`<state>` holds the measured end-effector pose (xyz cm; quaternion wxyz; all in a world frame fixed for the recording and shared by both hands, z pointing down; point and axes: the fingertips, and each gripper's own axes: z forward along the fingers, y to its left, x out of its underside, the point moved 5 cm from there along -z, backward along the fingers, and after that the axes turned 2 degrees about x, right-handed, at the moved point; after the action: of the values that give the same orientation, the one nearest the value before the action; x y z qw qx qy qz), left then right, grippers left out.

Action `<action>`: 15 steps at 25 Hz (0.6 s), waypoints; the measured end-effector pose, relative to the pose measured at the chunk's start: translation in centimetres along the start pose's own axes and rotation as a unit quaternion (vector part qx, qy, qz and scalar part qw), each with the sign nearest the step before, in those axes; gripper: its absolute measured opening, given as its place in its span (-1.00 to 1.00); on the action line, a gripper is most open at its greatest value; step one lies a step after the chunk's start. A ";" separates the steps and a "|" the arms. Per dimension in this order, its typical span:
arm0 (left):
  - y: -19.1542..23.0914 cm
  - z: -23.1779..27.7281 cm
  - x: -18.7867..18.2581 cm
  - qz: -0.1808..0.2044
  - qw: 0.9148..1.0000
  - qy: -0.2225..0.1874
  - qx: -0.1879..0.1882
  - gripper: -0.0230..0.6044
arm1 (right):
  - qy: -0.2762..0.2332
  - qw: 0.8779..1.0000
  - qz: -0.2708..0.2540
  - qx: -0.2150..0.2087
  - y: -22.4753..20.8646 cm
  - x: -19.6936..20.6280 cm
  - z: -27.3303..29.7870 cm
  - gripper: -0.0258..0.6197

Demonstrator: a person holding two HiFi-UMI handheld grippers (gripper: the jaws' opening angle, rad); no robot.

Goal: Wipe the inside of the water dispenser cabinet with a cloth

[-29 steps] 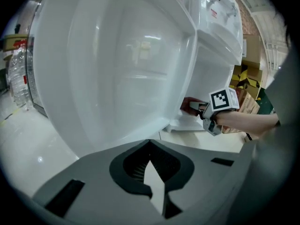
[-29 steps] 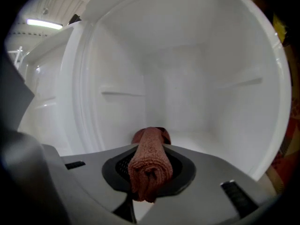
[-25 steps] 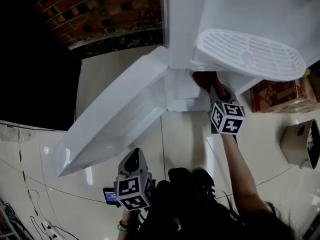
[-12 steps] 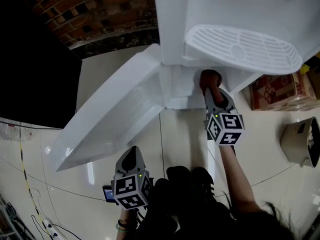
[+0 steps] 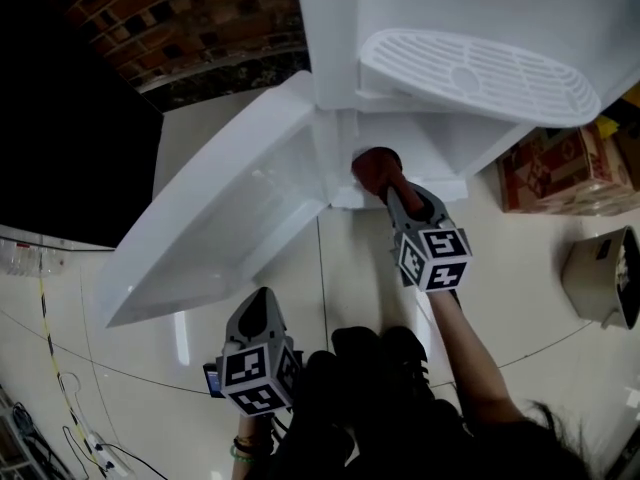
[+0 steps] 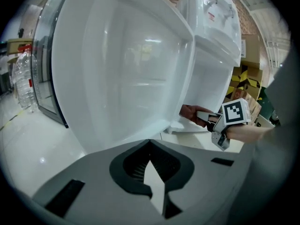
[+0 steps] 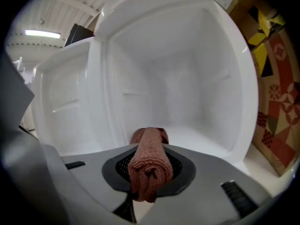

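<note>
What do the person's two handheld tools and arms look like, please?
The grey plastic left tool and right tool have rounded bodies, with a dark recess around the jaws. Each carries a white cube with black square markers: left cube, right cube. A thin green band circles the left wrist. The right forearm shows no sleeve.

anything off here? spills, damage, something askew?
Nothing stands out. The cabinet door hangs wide open, as the wipe needs. The cabinet interior looks clean and unmarked, with no spill visible. The reddish cloth is bunched in the right gripper at the cabinet mouth. The left gripper is shut and empty, low and away from the cabinet.
</note>
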<state>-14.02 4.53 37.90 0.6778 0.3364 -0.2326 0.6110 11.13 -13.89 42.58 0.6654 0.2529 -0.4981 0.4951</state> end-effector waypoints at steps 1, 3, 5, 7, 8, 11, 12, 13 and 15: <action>0.1 -0.1 0.0 -0.001 1.000 0.000 0.000 -0.92 | -0.001 1.000 0.005 0.021 -1.6 -0.1 -0.4 -0.69; 0.1 -0.2 0.1 -0.002 1.000 0.000 -0.001 -0.92 | -0.003 0.998 0.017 0.066 -4.8 -0.3 -1.4 -0.69; 0.1 -0.2 0.1 -0.003 1.000 -0.001 0.000 -0.92 | -0.008 0.994 0.029 0.104 -7.6 -0.6 -2.6 -0.69; 0.1 -0.2 0.1 -0.002 1.000 -0.001 0.001 -0.92 | -0.010 0.991 0.031 0.131 -9.6 -0.7 -3.7 -0.69; 0.1 -0.2 0.2 -0.003 1.000 -0.001 0.000 -0.92 | -0.010 0.989 0.031 0.141 -10.3 -0.6 -4.1 -0.69; 0.2 -0.3 0.2 -0.004 1.000 0.000 -0.002 -0.92 | -0.010 0.988 0.035 0.152 -11.1 -0.3 -4.8 -0.69; 0.1 -0.3 0.2 -0.004 1.000 0.000 -0.002 -0.92 | -0.012 0.988 0.035 0.149 -10.9 -0.4 -4.8 -0.69; 0.1 -0.3 0.3 -0.004 1.000 0.001 -0.002 -0.92 | -0.016 0.989 0.032 0.143 -10.6 -0.7 -4.8 -0.69; 0.0 -0.3 0.3 -0.002 1.000 0.002 -0.002 -0.92 | -0.027 0.992 0.017 0.121 -9.2 -1.9 -4.5 -0.69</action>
<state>-14.00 4.93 37.89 0.6803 0.3345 -0.2320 0.6095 21.35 -14.47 40.64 0.6077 0.3367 -0.4565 0.5558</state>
